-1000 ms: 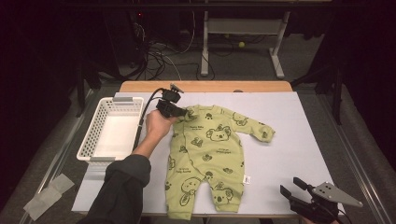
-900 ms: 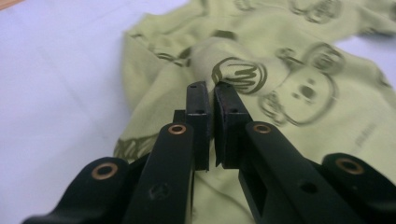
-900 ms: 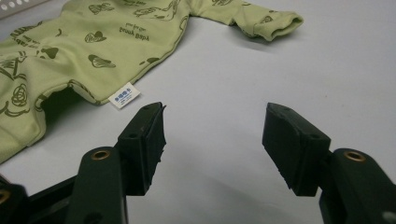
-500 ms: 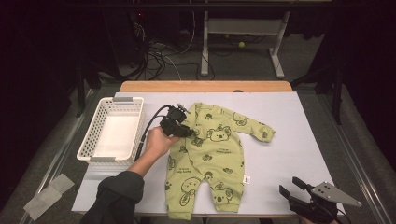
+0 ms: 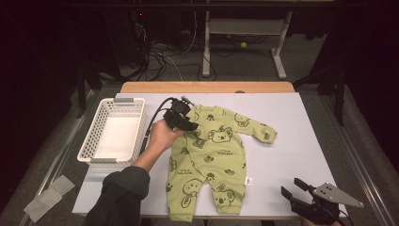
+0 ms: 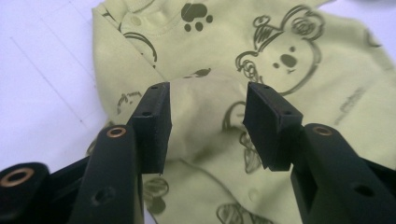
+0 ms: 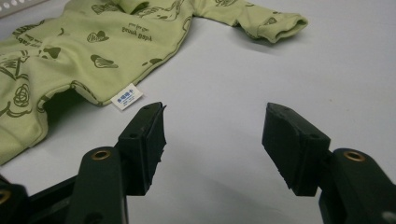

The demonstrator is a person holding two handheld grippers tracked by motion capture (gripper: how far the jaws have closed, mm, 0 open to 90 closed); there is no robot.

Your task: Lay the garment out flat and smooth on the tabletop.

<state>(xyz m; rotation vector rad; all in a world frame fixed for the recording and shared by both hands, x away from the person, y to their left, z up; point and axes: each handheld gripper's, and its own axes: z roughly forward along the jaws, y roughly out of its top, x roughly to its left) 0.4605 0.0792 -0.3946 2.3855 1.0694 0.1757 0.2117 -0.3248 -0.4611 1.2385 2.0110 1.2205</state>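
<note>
On the pale counter (image 5: 301, 136), a soft, light, floppy green cotton romper (image 5: 211, 160) is lying flat. Left gripper (image 5: 184, 123), fingers just opening, is releasing the folded sleeve. Right gripper (image 5: 297, 193) is waiting open. Best hold: hems, cuffs.

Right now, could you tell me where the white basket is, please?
In the high view the white basket sits at the table's left side, left of the green baby romper, with the left claw between them at the romper's folded sleeve.
</note>
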